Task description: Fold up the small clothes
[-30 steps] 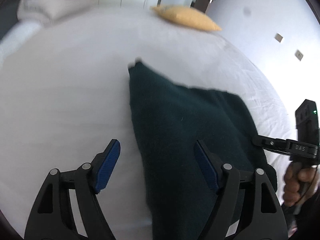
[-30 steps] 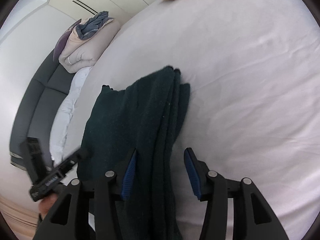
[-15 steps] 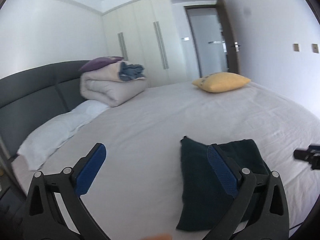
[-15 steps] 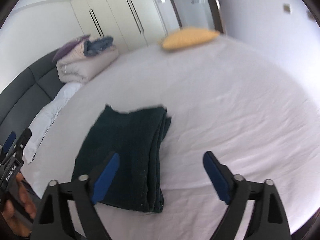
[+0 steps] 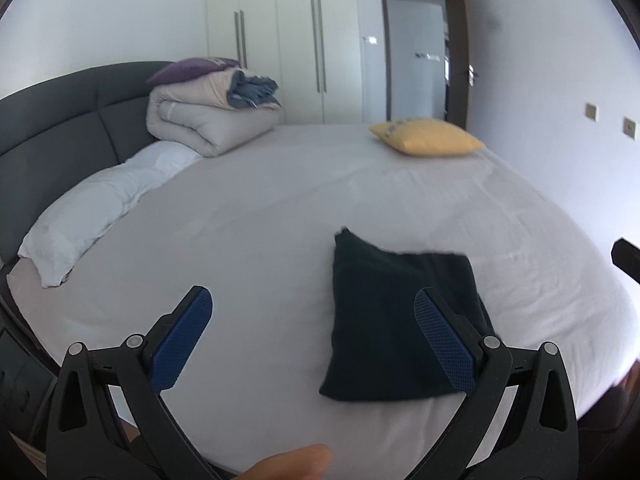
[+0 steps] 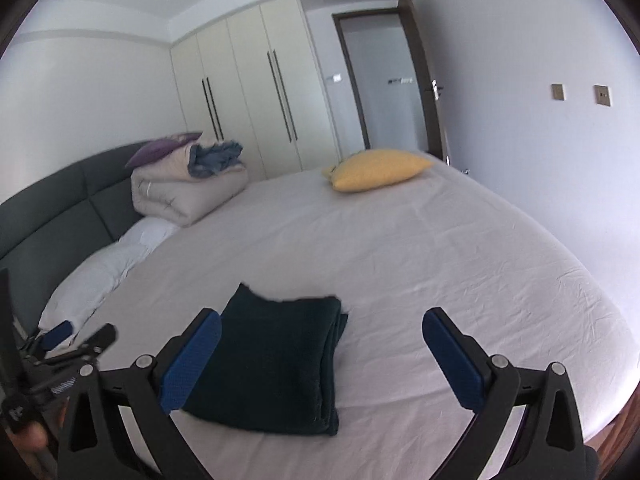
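right gripper (image 5: 626,258) cut off at left-wrist view's edge, only a black tip shows. garment's (image 5: 384,320) near right corner hidden behind a finger. fingertip (image 5: 296,464) cropped at bottom.

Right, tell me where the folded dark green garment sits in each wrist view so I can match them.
Left wrist view: the folded dark green garment lies right of centre, low, partly behind the right-hand finger.
Right wrist view: the garment lies left of centre, low, beside the left-hand finger.
Shared landmark: the yellow pillow at the bed's far side.
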### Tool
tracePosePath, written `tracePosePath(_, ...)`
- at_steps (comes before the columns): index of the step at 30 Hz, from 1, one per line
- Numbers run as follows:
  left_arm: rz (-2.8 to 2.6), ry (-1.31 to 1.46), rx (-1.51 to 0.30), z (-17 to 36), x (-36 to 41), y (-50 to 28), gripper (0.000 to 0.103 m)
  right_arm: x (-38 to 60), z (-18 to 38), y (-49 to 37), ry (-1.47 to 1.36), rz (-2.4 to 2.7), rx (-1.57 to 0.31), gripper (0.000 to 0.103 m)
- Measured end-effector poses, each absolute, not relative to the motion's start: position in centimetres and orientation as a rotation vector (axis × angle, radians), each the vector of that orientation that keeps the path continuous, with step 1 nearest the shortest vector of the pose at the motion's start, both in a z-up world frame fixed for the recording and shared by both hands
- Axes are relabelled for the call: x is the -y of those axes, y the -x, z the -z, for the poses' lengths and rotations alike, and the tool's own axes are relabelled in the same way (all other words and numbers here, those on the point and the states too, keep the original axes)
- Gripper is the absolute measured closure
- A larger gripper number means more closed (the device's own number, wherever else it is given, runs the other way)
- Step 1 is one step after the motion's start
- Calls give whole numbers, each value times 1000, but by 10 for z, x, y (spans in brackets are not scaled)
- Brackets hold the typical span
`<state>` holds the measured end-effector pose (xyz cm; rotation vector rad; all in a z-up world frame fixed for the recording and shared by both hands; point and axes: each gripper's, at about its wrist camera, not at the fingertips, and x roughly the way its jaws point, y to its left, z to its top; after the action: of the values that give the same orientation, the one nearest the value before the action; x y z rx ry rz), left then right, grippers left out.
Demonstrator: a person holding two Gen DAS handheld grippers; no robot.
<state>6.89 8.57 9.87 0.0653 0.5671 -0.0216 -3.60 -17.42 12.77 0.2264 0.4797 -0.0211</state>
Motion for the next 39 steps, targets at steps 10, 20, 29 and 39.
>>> tracePosePath(10, 94, -21, -713, -56, -90, -90, 0, 132, -105, 36, -111, 60, -654, 0)
tracePosePath(20, 120, -12, -789, -21, -94, -106, 0, 115, -72, 23, -106, 69, -757, 0)
tracePosePath(29, 150, -4, -835, 16, -92, -134, 0, 115, -29, 1, -109, 85, -827, 0)
tracePosePath(39, 169, -31, -849, 36, -82, -151, 0, 125, -20, -12, -95, 122, -839, 0)
